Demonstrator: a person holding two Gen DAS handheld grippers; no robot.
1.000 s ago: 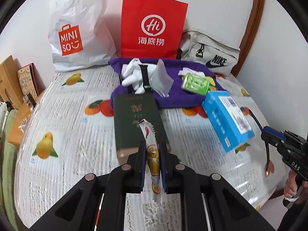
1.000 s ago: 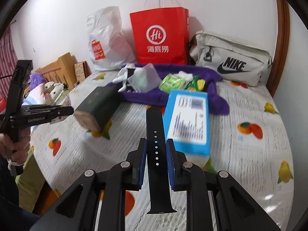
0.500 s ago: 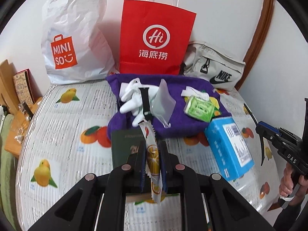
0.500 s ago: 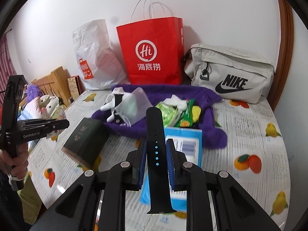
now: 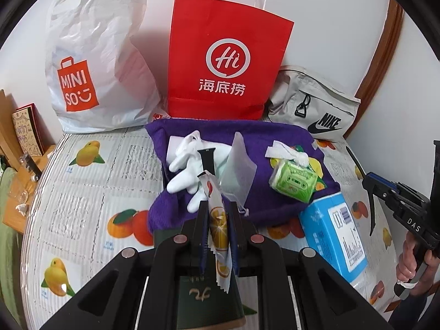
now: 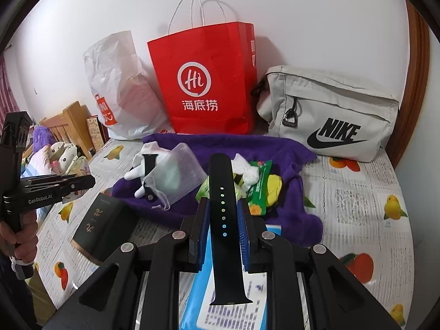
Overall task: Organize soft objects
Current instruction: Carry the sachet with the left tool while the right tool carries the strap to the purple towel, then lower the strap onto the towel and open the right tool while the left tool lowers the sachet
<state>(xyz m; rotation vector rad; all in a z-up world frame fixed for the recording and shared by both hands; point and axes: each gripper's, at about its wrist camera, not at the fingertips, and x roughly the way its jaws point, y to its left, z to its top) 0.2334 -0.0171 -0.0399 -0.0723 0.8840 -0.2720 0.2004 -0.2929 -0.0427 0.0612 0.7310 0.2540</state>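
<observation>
Here the left gripper [image 5: 217, 225] is clamped narrowly on an orange-print sachet [image 5: 217, 229], and the right gripper [image 6: 222, 221] pinches a black watch strap [image 6: 223, 220] standing upright between its pads. From either claw, at twelve o'clock, lies the purple towel [image 5: 277, 143] heaped with a white glove [image 5: 184, 176], mesh pouch [image 5: 238, 170] and green tissue pack [image 5: 294, 183]. Bags line the table's far edge; bare tablecloth [image 5: 90, 192] opens at nine o'clock. A blue box [image 5: 334, 236] sits at three.

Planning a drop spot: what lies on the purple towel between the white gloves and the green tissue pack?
A translucent pouch lies there on the towel, between gloves and pack; left wrist view.
</observation>
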